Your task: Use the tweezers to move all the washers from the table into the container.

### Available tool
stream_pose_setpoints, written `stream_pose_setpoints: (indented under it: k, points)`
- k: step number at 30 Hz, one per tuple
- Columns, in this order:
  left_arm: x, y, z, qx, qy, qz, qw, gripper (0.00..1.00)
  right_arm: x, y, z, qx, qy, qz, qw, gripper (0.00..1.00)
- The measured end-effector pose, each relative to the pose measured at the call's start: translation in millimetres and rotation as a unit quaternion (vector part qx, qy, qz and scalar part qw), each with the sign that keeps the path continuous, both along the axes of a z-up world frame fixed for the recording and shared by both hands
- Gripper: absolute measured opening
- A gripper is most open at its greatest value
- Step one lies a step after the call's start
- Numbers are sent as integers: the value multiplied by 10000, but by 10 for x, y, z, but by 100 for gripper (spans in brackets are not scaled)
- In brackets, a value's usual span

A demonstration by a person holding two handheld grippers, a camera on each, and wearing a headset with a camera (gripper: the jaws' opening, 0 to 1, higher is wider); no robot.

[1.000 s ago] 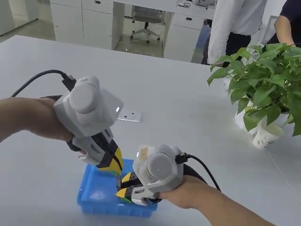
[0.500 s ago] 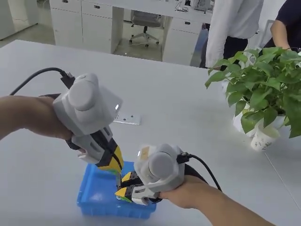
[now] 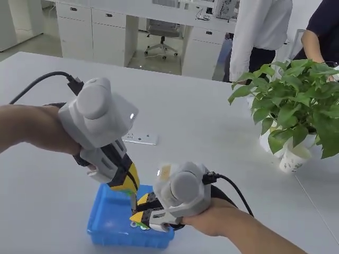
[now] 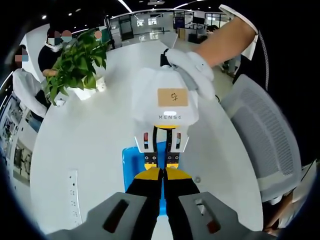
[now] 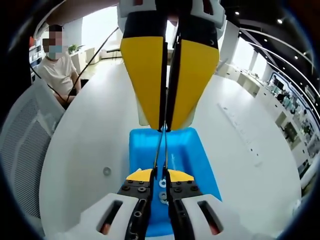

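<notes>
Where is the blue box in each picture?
Head view: box at the bottom, a little left of middle.
Left gripper view: box low in the middle, behind the jaws.
Right gripper view: box in the middle, just above the jaws.
Shared landmark: the white socket strip lying on the table near the box.

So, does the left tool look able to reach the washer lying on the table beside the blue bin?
Probably yes: the washer lies alone on bare table beside the bin, though the left tool must first carry its tweezers away from over the bin.
</notes>
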State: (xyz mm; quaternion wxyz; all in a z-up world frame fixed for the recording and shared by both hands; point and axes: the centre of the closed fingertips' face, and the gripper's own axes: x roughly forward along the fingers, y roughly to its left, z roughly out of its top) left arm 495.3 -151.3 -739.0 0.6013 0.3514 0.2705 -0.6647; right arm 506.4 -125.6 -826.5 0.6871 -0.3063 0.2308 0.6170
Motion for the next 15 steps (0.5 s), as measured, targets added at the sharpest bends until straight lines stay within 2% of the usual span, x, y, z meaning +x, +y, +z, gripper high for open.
stream_pose_setpoints:
  k: [15]
  points:
    - [-178,47,148,50,-16,6,10000,4,-173,59,151,32,-81,67,9999,11]
